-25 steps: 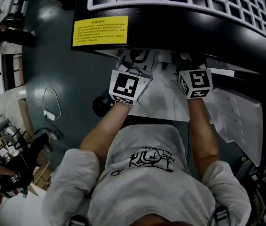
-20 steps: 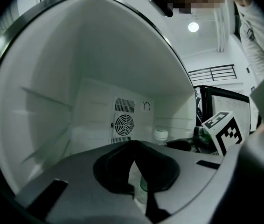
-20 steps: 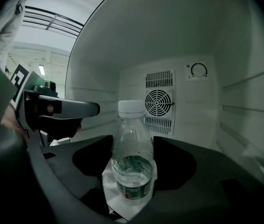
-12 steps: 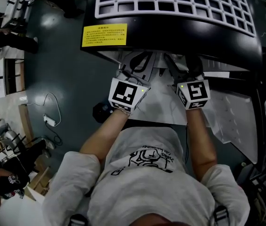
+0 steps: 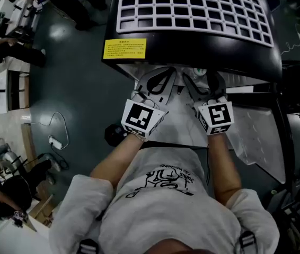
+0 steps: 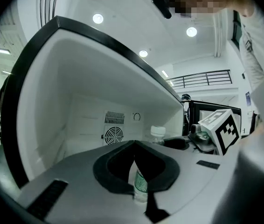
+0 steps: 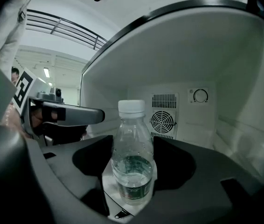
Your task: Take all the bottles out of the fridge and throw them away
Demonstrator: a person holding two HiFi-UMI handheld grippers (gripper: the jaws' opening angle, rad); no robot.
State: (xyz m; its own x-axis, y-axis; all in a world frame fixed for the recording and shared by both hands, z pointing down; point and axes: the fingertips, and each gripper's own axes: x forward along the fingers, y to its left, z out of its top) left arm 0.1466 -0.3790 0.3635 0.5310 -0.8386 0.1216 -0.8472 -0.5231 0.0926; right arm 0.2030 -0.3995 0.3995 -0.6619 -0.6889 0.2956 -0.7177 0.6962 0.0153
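Head view, fridge (image 5: 219, 52): black cabinet, door open toward the person, white interior; both tongs reach inside.
Right tongs (image 7: 133, 140): grasping the water bottle (image 7: 132, 164) by its body; bottle upright, white-capped, inside the fridge.
Left tongs (image 6: 134, 143): clenched, tips meeting.
Second bottle (image 6: 140, 185): green label, only a sliver seen through the left tongs' slit; contact cannot be told.

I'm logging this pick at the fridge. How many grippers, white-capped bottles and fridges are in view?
Grippers: 2, the left gripper and the right gripper
White-capped bottle: 1, between the right gripper's jaws
Fridge: 1
Total: 4
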